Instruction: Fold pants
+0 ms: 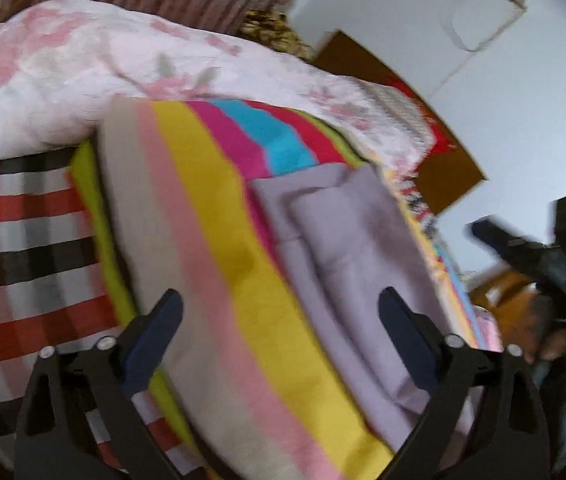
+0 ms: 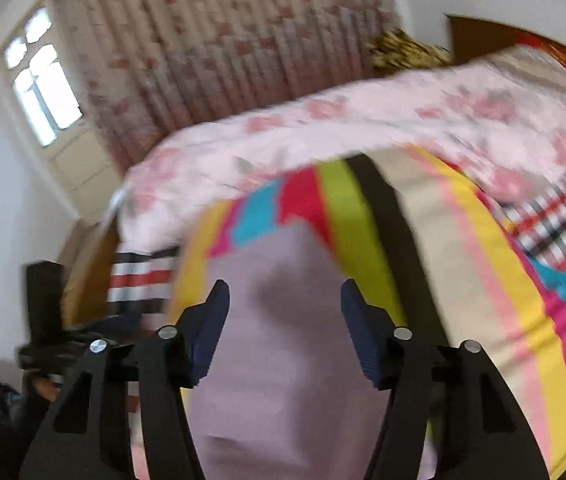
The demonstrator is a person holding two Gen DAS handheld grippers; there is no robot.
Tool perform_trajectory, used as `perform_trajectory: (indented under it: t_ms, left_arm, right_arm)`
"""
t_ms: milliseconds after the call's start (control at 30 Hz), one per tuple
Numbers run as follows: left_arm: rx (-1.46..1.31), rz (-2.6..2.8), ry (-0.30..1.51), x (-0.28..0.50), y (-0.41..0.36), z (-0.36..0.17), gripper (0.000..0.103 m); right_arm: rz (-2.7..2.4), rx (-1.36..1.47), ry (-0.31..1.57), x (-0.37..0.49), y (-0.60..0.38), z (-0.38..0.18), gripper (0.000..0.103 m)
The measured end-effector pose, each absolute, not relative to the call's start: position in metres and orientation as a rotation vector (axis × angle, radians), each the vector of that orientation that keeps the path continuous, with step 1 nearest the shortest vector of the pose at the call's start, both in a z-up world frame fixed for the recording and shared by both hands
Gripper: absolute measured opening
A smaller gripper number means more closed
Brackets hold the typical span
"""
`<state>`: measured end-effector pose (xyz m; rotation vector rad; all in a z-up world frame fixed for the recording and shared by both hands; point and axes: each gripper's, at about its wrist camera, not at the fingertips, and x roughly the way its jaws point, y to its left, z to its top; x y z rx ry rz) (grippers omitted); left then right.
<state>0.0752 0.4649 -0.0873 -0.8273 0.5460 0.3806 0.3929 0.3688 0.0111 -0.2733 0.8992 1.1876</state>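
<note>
The lilac pants (image 1: pixel 347 264) lie folded in a long stack on a bright striped sheet (image 1: pixel 211 216). My left gripper (image 1: pixel 281 316) is open and empty above the sheet, with the pants just inside its right finger. In the right wrist view the pants (image 2: pixel 283 360) fill the lower middle. My right gripper (image 2: pixel 285 308) is open above them and holds nothing. The right gripper also shows in the left wrist view (image 1: pixel 539 252) as a dark blurred shape off the bed's right side.
A pink floral quilt (image 1: pixel 83 76) is bunched along the far side of the bed. A red and black checked sheet (image 1: pixel 19 248) lies under the striped one. A wooden headboard (image 1: pixel 435 128), white wall, flowered curtain (image 2: pixel 219 40) and door with window (image 2: pixel 43 72) surround the bed.
</note>
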Motion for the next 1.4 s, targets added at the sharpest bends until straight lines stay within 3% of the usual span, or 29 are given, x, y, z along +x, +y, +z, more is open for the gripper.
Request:
perform_trajectory:
  t_ms: [100,400,500,667,733,767,833,900,1033,1200,1400]
  left_arm:
    - [-0.774,0.324,0.572,0.103,0.456,-0.084,0.091]
    - [-0.766,0.249,0.619,0.15,0.449,-0.092,0.062]
    - [-0.766,0.27,0.647,0.154,0.446,-0.098,0.062]
    - [-0.804,0.28,0.648,0.152,0.449,-0.105,0.053]
    - [-0.793,0.283,0.667,0.155,0.45,-0.107,0.036]
    - [-0.785,0.289,0.672,0.155,0.449,-0.107,0.034]
    - [-0.777,0.293,0.668,0.155,0.45,-0.105,0.018]
    - [-0.778,0.295,0.654,0.153,0.45,-0.103,0.014]
    - [-0.728,0.283,0.612,0.146,0.444,-0.082,0.008]
    - [-0.655,0.319,0.523,0.128,0.461,-0.041,0.008]
    - [-0.79,0.305,0.701,0.147,0.495,-0.097,0.01]
  right_arm:
    - [1.153,-0.3,0.93,0.41,0.357,-0.018,0.051]
    - [1.239,-0.382,0.902,0.416,0.388,-0.048,0.045]
    - [1.291,-0.39,0.889,0.418,0.401,-0.046,0.045]
    - [1.334,-0.43,0.889,0.418,0.413,-0.048,0.042]
    - [1.341,-0.441,0.895,0.418,0.416,-0.051,0.028]
    - [1.337,-0.444,0.891,0.418,0.416,-0.052,0.024]
    - [1.326,-0.447,0.885,0.418,0.416,-0.054,0.01]
    - [1.32,-0.445,0.867,0.417,0.413,-0.053,0.006]
    - [1.306,-0.445,0.828,0.408,0.408,-0.044,0.005]
    - [1.312,-0.344,0.81,0.405,0.413,-0.015,0.005]
    - [1.219,-0.425,0.906,0.4,0.437,-0.049,0.005]
